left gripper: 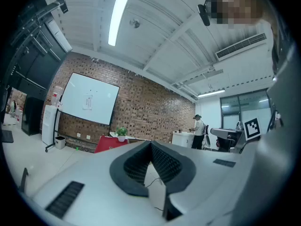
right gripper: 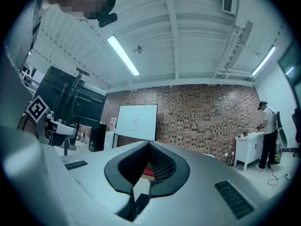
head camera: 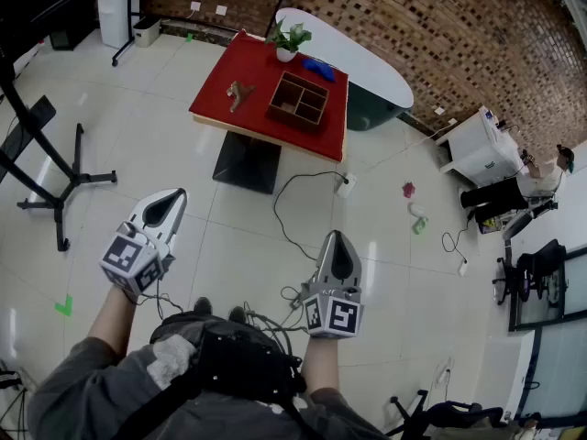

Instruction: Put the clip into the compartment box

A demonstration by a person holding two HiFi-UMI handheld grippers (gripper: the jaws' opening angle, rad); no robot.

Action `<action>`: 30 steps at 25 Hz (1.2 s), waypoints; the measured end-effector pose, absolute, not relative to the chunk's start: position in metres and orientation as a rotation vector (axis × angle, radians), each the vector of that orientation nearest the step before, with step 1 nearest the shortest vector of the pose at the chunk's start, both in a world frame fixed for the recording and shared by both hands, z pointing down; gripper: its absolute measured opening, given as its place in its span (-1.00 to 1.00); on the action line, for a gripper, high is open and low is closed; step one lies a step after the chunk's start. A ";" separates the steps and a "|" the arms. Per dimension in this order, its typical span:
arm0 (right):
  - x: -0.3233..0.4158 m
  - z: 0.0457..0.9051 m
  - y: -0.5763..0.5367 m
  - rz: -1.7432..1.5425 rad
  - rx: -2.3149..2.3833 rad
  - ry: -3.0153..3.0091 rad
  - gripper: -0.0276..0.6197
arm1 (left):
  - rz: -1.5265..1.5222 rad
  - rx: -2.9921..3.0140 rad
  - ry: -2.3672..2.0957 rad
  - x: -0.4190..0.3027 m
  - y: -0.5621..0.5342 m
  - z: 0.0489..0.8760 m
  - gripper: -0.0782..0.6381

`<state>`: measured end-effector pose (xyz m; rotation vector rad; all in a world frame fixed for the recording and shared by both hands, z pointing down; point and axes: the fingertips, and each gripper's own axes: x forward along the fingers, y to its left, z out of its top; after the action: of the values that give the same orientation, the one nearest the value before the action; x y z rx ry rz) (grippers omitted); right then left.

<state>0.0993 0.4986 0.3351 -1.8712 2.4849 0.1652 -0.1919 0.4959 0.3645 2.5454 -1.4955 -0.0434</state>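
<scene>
A brownish clip lies on the left part of a red table far ahead across the floor. The dark wooden compartment box stands to its right on the same table. My left gripper and right gripper are held close to the person's body, well short of the table. In the left gripper view the left gripper has its jaw tips together with nothing between them. In the right gripper view the right gripper is likewise shut and empty.
A potted plant and a blue object sit at the table's far edge. A white oval table stands behind it. A cable and power strip lie on the tiled floor. A black stand is at the left; a person by a white cabinet at the right.
</scene>
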 end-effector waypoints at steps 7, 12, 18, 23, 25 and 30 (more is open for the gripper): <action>0.086 0.333 0.496 0.178 -1.902 2.452 -0.83 | -0.029 2.494 -1.518 -0.218 0.494 0.374 -0.72; 0.088 0.337 0.479 0.166 -1.903 2.440 -0.83 | -0.019 2.486 -1.524 -0.225 0.482 0.382 -0.72; 0.103 0.345 0.429 0.210 -1.914 2.426 -0.83 | -0.017 2.471 -1.544 -0.226 0.450 0.394 -0.72; 0.138 0.337 0.358 0.245 -1.934 2.351 -0.83 | -0.016 2.450 -1.576 -0.214 0.393 0.402 -0.72; 0.154 0.336 0.324 0.240 -1.945 2.329 -0.83 | -0.007 2.442 -1.576 -0.204 0.363 0.408 -0.72; 0.184 0.360 0.237 0.192 -1.956 2.333 -0.83 | 0.007 2.425 -1.622 -0.187 0.281 0.426 -0.72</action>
<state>0.1839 0.2367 0.3596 -1.9558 2.3333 0.1915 -0.1868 0.2811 0.4260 2.4249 -1.6216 0.0069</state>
